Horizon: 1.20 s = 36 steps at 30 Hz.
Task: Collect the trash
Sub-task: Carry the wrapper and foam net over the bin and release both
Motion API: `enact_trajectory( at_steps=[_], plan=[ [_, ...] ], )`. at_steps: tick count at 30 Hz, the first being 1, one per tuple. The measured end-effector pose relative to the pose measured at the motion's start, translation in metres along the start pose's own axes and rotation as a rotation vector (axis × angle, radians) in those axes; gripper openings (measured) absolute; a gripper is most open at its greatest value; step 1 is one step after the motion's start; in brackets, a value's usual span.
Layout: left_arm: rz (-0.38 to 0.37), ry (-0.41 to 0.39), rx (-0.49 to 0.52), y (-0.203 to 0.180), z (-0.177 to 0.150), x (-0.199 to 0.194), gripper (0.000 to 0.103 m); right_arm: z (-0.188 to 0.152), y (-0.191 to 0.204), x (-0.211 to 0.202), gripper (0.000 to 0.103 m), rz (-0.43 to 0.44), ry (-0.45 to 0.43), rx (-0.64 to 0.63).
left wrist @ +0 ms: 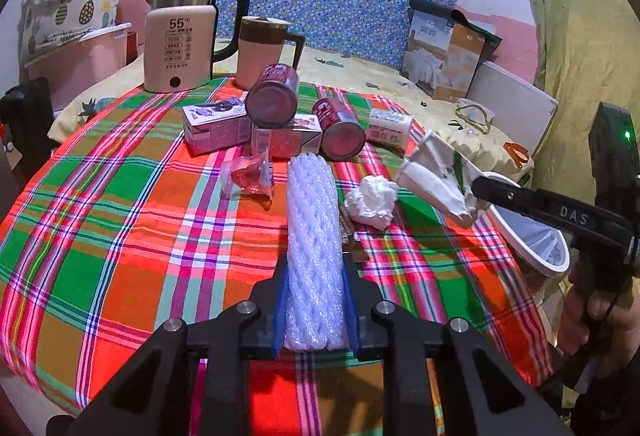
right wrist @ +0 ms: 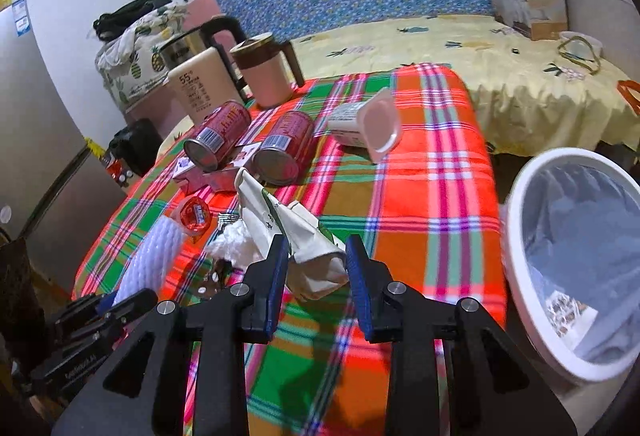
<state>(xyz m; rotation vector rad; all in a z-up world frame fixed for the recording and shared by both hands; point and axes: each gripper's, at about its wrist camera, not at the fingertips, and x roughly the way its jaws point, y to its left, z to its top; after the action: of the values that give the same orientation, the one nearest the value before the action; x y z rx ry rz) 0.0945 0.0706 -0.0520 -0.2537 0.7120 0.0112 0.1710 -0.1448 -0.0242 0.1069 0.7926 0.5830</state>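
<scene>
left gripper [left wrist: 314, 300] clamped on foam net [left wrist: 312, 236] | right gripper [right wrist: 318, 268] pinched crumpled carton [right wrist: 296, 232] | risk: floppy carton could've slipped short of bin [right wrist: 516, 236]

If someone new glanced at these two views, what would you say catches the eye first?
The loud plaid tablecloth, strewn mid-table with red cans and cartons. Then the left gripper clamping a white foam net sleeve, and the right gripper holding a crumpled paper carton near the white bin.
</scene>
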Motion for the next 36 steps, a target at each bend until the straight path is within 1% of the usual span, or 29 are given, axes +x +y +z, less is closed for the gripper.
enact_trajectory(
  at_steps=[7,17,21,26,36],
  plan=[
    [-0.023,-0.010,0.026,-0.016,0.002,-0.010,0.023,-0.006,-0.011,-0.017,0.032,-0.031,-0.029,0.039],
    [-0.067,-0.011,0.079,-0.048,0.009,-0.009,0.023,-0.012,-0.031,-0.038,0.032,-0.075,-0.074,0.082],
    [-0.095,-0.005,0.111,-0.067,0.013,-0.004,0.023,-0.016,-0.042,-0.047,0.032,-0.096,-0.090,0.102],
    [-0.148,0.008,0.162,-0.098,0.019,0.008,0.023,-0.021,-0.063,-0.059,0.032,-0.134,-0.110,0.137],
    [-0.234,0.035,0.247,-0.154,0.026,0.033,0.023,-0.030,-0.102,-0.079,0.032,-0.225,-0.137,0.218]
  ],
)
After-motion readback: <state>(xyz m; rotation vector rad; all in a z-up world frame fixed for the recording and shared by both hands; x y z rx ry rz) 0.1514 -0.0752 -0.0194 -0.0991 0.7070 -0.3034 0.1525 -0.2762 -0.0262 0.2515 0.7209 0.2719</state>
